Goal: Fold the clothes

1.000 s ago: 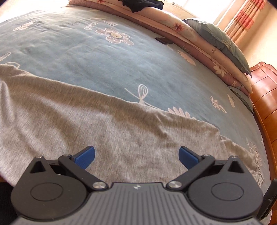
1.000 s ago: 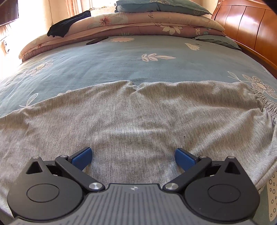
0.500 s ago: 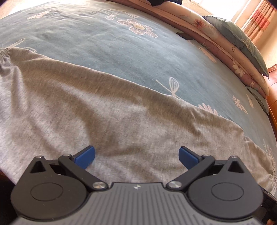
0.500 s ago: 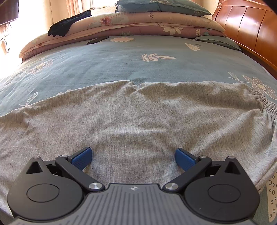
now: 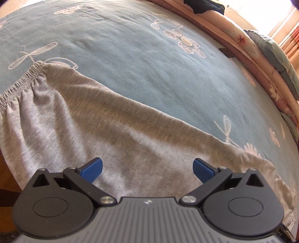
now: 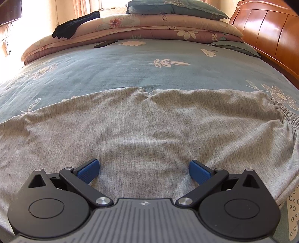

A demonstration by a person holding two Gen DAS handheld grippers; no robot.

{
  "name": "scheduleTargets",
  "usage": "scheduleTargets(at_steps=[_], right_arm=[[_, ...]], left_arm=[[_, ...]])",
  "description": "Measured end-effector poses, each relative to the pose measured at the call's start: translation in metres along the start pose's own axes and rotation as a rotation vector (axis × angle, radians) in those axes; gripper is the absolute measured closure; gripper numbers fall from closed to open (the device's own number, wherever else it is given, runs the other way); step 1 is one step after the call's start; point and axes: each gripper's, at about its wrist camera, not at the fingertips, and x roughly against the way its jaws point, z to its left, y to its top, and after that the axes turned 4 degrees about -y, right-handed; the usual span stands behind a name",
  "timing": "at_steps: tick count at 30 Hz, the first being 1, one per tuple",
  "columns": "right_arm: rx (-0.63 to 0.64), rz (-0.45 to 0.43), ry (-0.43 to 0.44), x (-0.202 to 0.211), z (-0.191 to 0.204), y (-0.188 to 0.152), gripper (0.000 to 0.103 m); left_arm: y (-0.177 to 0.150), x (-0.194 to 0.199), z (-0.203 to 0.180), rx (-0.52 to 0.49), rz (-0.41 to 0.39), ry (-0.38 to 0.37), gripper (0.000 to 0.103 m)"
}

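Note:
A grey knit garment lies spread flat across the near side of a blue flowered bedsheet. In the left wrist view its gathered elastic edge shows at the far left. My left gripper hovers over the cloth, open, nothing between its blue pads. In the right wrist view the same grey garment fills the lower half, with a gathered elastic edge at the right. My right gripper is open just above the fabric, holding nothing.
Folded floral quilts and pillows are stacked at the far side of the bed. A black cloth lies on the quilts, a dark flat object beside them. A wooden headboard runs along the right.
The left gripper has swung leftward along the garment, bringing the gathered elastic edge into view at the left. The right gripper has stayed nearly still. Both remain open.

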Motion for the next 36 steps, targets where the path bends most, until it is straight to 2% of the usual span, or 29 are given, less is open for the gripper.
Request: scheduleTargets(at_steps=[2,3,8,12,15,17,20,22,25,27,28,30,32,33,34,36], right_arm=[[0.001,0.001,0.0,0.0,0.0,0.0,0.0],[0.002,0.001,-0.001,0.0,0.0,0.0,0.0],[0.005,-0.001,0.0,0.0,0.0,0.0,0.0],[0.009,-0.01,0.0,0.0,0.0,-0.001,0.0],[0.034,-0.035,0.004,0.001,0.001,-0.006,0.0],[0.038,-0.047,0.007,0.002,0.0,-0.008,0.0],[0.021,-0.044,0.017,0.005,-0.002,-0.006,0.0],[-0.005,-0.058,0.06,0.008,-0.008,-0.006,0.0],[-0.07,-0.078,0.145,0.016,-0.017,-0.003,0.004],[-0.113,-0.102,0.22,0.029,-0.02,0.002,0.005],[-0.118,-0.12,0.245,0.036,-0.02,0.004,0.008],[-0.116,-0.141,0.293,0.05,-0.017,0.006,0.013],[-0.1,-0.141,0.346,0.06,-0.01,0.009,0.014],[-0.079,-0.141,0.352,0.065,-0.004,0.011,0.014],[-0.05,-0.142,0.338,0.07,0.004,0.012,0.014],[0.006,-0.156,0.293,0.078,0.019,0.015,0.014]], left_arm=[[0.008,-0.003,0.013,-0.014,0.02,0.098,0.001],[0.012,0.002,0.019,-0.01,0.017,0.112,0.001],[0.028,0.054,0.033,-0.012,-0.068,0.037,0.001],[0.026,0.09,0.041,-0.044,-0.125,0.003,0.001],[0.022,0.106,0.06,-0.036,-0.188,0.004,0.001],[0.018,0.113,0.077,-0.006,-0.226,-0.014,0.001],[0.015,0.115,0.113,0.099,-0.27,-0.08,0.004],[0.013,0.111,0.133,0.161,-0.28,-0.109,0.011],[0.007,0.095,0.151,0.211,-0.258,-0.144,0.014],[0.002,0.083,0.159,0.22,-0.243,-0.161,0.023],[0.001,0.077,0.162,0.229,-0.24,-0.167,0.032],[-0.002,0.069,0.169,0.252,-0.242,-0.192,0.037],[-0.006,0.061,0.175,0.273,-0.245,-0.223,0.051],[-0.007,0.059,0.177,0.282,-0.249,-0.238,0.054],[-0.008,0.057,0.178,0.286,-0.258,-0.247,0.063],[-0.007,0.059,0.179,0.277,-0.277,-0.238,0.068]])
